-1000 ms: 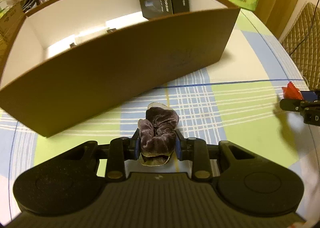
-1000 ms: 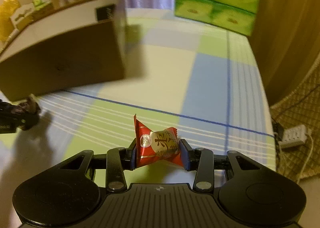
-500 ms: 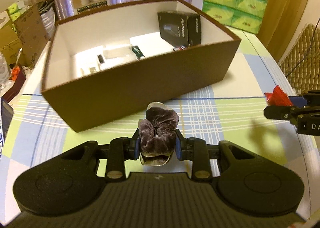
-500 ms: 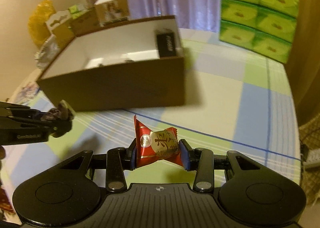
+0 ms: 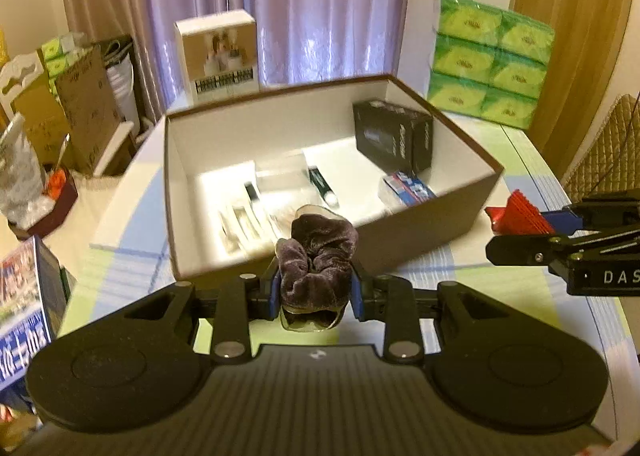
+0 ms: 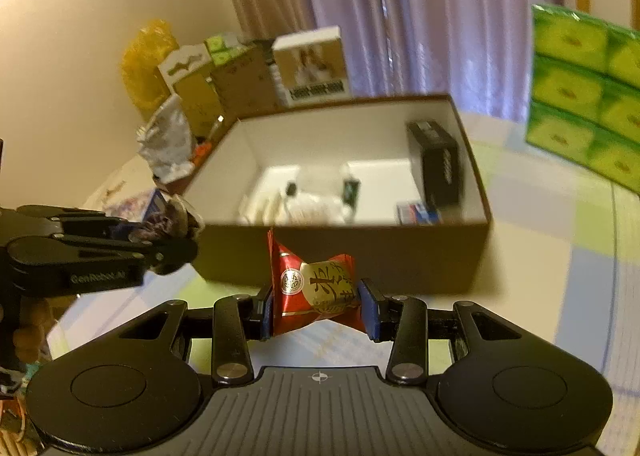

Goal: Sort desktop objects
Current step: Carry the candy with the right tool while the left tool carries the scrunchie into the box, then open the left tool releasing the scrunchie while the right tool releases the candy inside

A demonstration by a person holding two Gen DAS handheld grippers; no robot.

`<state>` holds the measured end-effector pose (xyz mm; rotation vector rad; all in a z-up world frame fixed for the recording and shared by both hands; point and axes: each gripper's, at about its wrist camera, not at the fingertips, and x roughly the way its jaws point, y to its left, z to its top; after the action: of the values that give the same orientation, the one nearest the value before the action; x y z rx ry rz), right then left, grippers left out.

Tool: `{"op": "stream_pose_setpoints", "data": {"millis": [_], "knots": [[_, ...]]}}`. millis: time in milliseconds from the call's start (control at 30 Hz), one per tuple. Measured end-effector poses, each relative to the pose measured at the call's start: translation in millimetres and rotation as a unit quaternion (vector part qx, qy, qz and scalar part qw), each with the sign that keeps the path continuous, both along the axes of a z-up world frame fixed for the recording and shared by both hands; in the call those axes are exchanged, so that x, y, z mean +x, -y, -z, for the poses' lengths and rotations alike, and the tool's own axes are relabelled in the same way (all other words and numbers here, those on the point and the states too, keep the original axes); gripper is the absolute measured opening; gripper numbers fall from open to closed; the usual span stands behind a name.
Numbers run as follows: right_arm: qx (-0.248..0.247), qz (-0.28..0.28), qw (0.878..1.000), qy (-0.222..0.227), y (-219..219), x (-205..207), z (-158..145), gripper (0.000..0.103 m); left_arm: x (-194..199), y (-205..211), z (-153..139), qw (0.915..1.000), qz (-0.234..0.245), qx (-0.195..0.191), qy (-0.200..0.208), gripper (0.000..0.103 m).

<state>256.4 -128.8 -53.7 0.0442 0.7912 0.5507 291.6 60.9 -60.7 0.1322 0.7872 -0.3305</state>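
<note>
Left wrist view has a crumpled purple velvet scrunchie (image 5: 318, 260) pinched tight between the left gripper's (image 5: 316, 290) blue pads, held up just short of the near wall of the open brown cardboard box with the white inside (image 5: 460, 228). Right gripper (image 6: 318, 306) is clamped on a red and gold foil-wrapped candy (image 6: 316, 288), also in the air just in front of that box.

Risk as I see it: both grippers sit close together heading for the same opening, so they could bump, or a low approach could clip the near wall and shove the box. The candy wrapper looks slippery too.

Count: one scrunchie, one candy, one box. Inside it are one black carton (image 5: 394, 136), a blue packet (image 5: 408, 190) and some small white bits too blurry to count.
</note>
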Motion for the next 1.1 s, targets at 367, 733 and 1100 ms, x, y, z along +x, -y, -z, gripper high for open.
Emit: {"op": "stream_pose_setpoints", "data": {"millis": [367,733,1100], "knots": [[-0.027,-0.004,0.999,0.039,-40,86,-10,0.039,93,-4,-13,1.0000,-0.005,0.003,0.007,0.027],[-0.081,-0.011,0.996,0.034,-64,166,20,0.039,179,-6,18,0.9986,-0.018,0.038,-0.031,0.028],[-0.097,-0.013,0.995,0.025,-66,202,37,0.039,235,-3,48,0.9961,-0.019,0.068,-0.052,0.032]]}}
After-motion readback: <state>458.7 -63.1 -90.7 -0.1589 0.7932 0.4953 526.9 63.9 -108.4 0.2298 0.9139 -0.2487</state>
